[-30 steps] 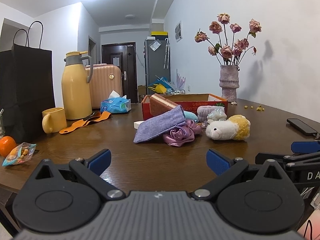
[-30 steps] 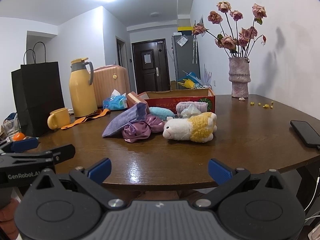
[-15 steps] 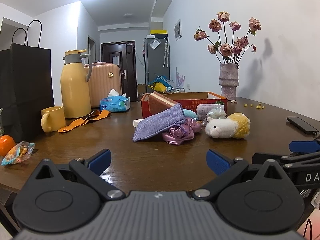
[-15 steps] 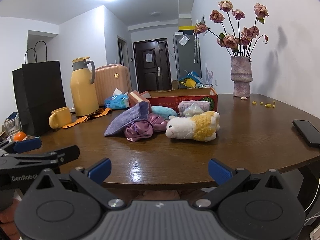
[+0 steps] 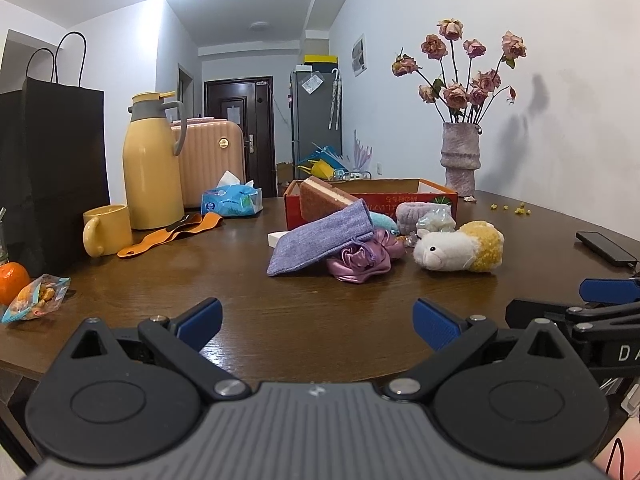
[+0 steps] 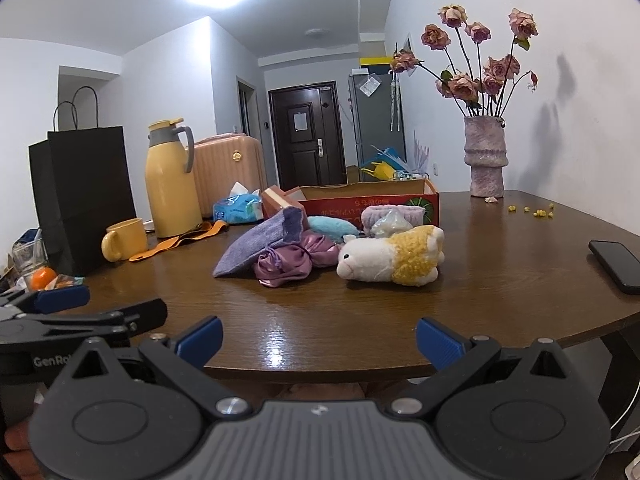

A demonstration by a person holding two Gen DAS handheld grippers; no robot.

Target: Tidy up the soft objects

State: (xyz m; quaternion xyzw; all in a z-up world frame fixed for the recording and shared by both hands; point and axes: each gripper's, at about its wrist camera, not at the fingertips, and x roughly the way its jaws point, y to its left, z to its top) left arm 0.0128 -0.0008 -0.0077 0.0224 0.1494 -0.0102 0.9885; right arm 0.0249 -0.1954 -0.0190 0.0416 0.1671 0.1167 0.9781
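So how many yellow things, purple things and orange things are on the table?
Yellow: 2, the jug and the mug.
Purple or lilac: 4, the flat pouch, the shiny satin bag, the fuzzy band and the vase.
Orange: 2, the fruit and the strap.
Total: 8. The toy sheep is only part yellow, so not counted.

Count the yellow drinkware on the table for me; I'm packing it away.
2: a tall yellow thermos jug near the black paper bag, and a yellow mug just in front of it. More may hide behind the bag.
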